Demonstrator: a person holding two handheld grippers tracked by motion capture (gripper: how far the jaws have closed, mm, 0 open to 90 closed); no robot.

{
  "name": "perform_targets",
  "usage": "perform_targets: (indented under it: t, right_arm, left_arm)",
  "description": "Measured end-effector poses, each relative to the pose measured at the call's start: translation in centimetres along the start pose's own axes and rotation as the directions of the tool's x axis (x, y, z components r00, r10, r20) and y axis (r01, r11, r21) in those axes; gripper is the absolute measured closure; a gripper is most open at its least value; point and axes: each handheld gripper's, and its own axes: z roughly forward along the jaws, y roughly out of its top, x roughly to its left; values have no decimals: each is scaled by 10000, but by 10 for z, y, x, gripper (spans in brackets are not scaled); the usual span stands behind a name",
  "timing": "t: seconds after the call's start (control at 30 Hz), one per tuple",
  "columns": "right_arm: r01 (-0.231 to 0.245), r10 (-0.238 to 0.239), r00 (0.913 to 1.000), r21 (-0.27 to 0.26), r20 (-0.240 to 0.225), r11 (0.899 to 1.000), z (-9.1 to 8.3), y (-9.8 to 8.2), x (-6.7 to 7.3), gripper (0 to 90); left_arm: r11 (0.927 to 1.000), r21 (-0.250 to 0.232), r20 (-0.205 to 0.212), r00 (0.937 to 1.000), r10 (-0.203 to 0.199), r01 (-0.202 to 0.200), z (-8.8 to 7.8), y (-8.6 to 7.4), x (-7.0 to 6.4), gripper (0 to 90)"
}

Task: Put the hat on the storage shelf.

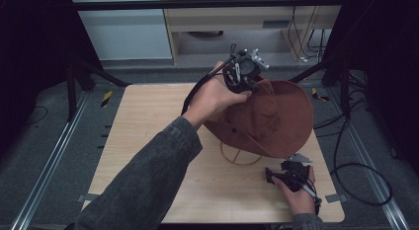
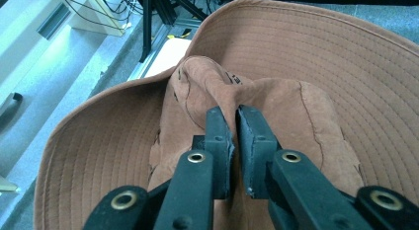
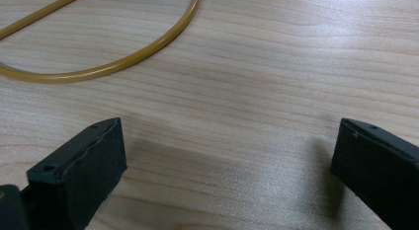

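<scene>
Dark grey sleeve (image 1: 143,180) comes in from the bottom of the high view and runs up to the left hand (image 1: 213,97). That hand holds the left gripper (image 1: 243,72) at the far side of a brown hat (image 1: 276,116). The hat has a wide floppy brim and sits toward the right side of the wooden table (image 1: 148,141). It rests on a thin yellow ring (image 1: 238,160) that peeks out from under its near edge. Near the front right corner of the table, the right hand (image 1: 299,198) holds the right gripper (image 1: 292,174) low, just beside the brim.

Next, the left gripper view. Two black jaws stand almost together, and a fold of the hat's (image 2: 316,72) soft top is pinched between them. The brim spreads out wide all around behind the fold.

Last, the right gripper view. Its two black jaws stand far apart with nothing between them, just the bare table (image 3: 237,106). The yellow ring (image 3: 148,50) curves across the wood a little way in front of the jaws and does not touch them
</scene>
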Motion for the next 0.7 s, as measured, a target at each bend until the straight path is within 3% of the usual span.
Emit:
perform_targets:
  t: [0.4, 0.53, 0.7]
  right_arm:
    - [9, -9, 10000, -3, -3, 10000, 0, 0, 0, 5]
    - [5, -5, 10000, -2, -4, 10000, 0, 0, 0, 5]
    - [15, -15, 10000, -3, -3, 10000, 0, 0, 0, 5]
  left_arm:
    - [9997, -226, -90, 9999, -101, 99, -1, -4, -1, 724]
    - [9992, -375, -215, 9997, -152, 144, -4, -4, -3, 651]
    - [9986, -484, -312, 9993, -225, 210, -5, -5, -4, 489]
